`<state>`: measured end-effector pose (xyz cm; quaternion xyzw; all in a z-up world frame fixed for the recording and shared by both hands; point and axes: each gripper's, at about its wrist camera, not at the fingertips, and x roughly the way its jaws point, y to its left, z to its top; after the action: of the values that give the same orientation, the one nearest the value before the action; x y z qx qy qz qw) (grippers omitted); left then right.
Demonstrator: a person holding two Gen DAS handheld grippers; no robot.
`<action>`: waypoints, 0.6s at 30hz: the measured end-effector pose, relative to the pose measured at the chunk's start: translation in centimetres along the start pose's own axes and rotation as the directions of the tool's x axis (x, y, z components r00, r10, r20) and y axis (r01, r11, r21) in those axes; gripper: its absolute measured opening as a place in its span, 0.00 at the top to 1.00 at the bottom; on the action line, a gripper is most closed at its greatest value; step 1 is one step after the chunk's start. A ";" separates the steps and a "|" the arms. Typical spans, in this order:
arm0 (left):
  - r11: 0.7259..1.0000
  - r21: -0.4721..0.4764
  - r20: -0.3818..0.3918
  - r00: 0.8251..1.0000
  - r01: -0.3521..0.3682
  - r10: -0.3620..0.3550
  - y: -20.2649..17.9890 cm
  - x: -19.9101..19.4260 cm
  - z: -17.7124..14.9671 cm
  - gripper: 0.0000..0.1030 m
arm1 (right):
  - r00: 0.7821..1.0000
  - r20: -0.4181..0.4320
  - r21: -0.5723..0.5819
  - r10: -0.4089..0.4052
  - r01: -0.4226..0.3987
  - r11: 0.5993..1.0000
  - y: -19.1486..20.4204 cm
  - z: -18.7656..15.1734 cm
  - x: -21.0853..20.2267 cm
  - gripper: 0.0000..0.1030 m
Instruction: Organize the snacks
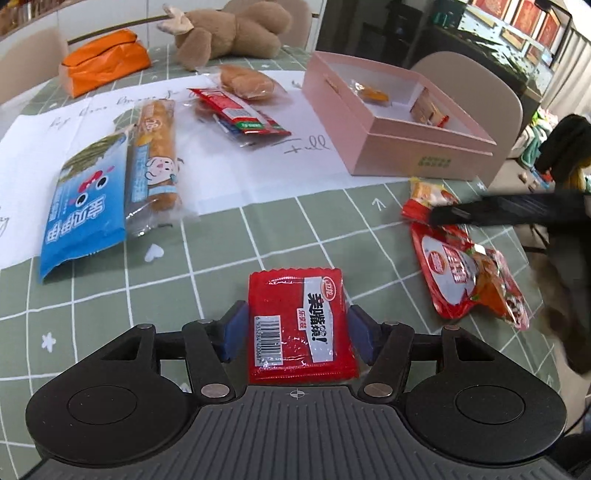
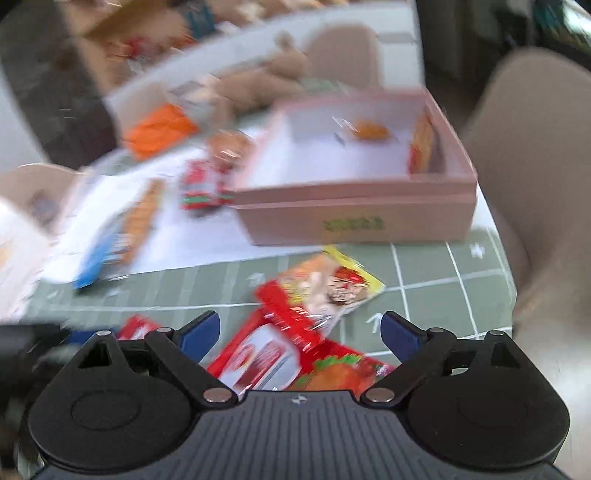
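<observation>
1. A small red snack packet (image 1: pixel 300 325) with a barcode lies flat on the green checked bench (image 1: pixel 221 266), right between the blue pads of the left gripper (image 1: pixel 297 332).
2. The left gripper's jaws stand apart on either side of that packet; narrow gaps show, so the pads do not seem to press it.
3. To the right lie two larger red snack bags (image 1: pixel 465 273), overlapping, one with a yellow-edged pack (image 2: pixel 332 284) beside it; the black finger of the right gripper (image 2: pixel 299 332) reaches over them in the left wrist view.
4. In the blurred right wrist view, the right gripper's jaws are wide, with the red bags beneath and between them, not clamped.
5. Beyond, an open pink box (image 1: pixel 424 147) sits on the bench, holding an orange wrapped snack (image 1: pixel 371 94) and a small pack (image 1: pixel 428 109) against its far wall.
6. On a white paper sheet (image 1: pixel 229 173) left of the box lie a blue bag (image 1: pixel 79 206), a long bread stick pack (image 1: pixel 157 155), a red sachet pile (image 1: pixel 240 114) and a wrapped bun (image 1: pixel 245 81).
7. Farther back are an orange pouch (image 1: pixel 105 61) and a brown plush toy (image 1: pixel 229 31).
</observation>
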<state>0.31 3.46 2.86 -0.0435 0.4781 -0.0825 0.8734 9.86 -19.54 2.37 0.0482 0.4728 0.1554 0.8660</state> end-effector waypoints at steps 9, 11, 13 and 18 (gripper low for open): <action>0.997 0.070 0.024 0.999 -0.031 0.030 -1.6 -0.1 -1.3 0.37 | 0.996 0.043 -0.226 -0.082 0.090 0.970 5.3 1.0 5.3 0.06; 0.998 0.052 0.027 0.999 -0.019 0.018 -1.3 -0.2 -1.3 0.37 | 0.997 0.045 -0.220 -0.057 0.066 0.973 5.1 1.1 5.2 0.06; 0.999 0.035 0.029 1.000 -0.004 0.003 -1.0 -0.3 -1.3 0.37 | 0.998 0.045 -0.193 -0.045 0.053 0.980 4.3 1.2 4.8 0.07; 0.999 0.041 0.034 0.999 -0.002 0.000 -1.0 -0.3 -1.4 0.36 | 0.999 0.028 -0.187 -0.022 0.027 0.982 3.0 1.1 2.5 0.47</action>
<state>-1.10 2.51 2.50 -0.0266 0.4614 -0.0910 0.8821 11.36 -15.82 1.68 -0.0375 0.4455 0.1881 0.8745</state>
